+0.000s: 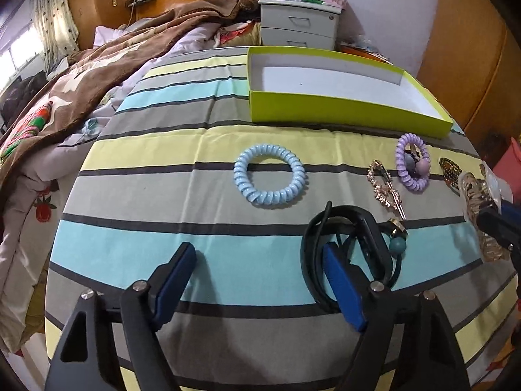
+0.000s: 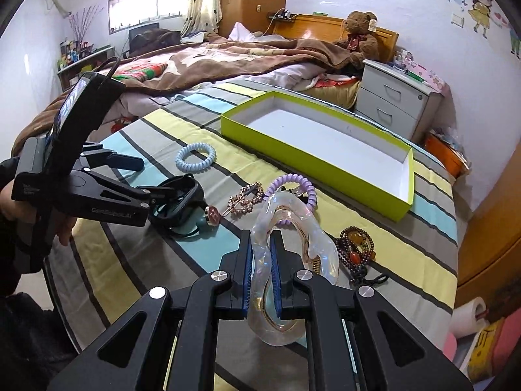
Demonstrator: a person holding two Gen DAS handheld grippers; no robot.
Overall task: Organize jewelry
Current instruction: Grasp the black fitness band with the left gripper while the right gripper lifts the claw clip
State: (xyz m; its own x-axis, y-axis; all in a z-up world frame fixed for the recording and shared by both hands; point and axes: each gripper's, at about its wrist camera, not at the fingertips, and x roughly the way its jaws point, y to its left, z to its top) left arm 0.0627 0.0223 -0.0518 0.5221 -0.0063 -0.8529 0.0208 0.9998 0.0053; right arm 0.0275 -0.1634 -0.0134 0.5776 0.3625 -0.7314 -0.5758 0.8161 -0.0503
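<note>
My right gripper (image 2: 260, 244) is shut on a clear iridescent hair claw (image 2: 289, 228), held just above the striped cloth; it also shows in the left wrist view (image 1: 478, 202). My left gripper (image 1: 260, 254) is open and empty, its right finger beside a black smart band (image 1: 342, 247). A light blue spiral hair tie (image 1: 269, 179), a rhinestone hair clip (image 1: 386, 189), a purple spiral hair tie (image 1: 412, 166) and a teal-bead hair tie with gold charm (image 1: 398, 238) lie on the cloth. A dark bead bracelet (image 2: 356, 247) lies right of the claw. The lime green box (image 2: 325, 159) stands behind, empty.
The round table carries a striped cloth (image 1: 195, 195). A bed with a brown blanket (image 2: 228, 58) lies behind and left. A white nightstand (image 2: 394, 101) stands at the back right. A paper roll (image 2: 469, 319) lies on the floor at right.
</note>
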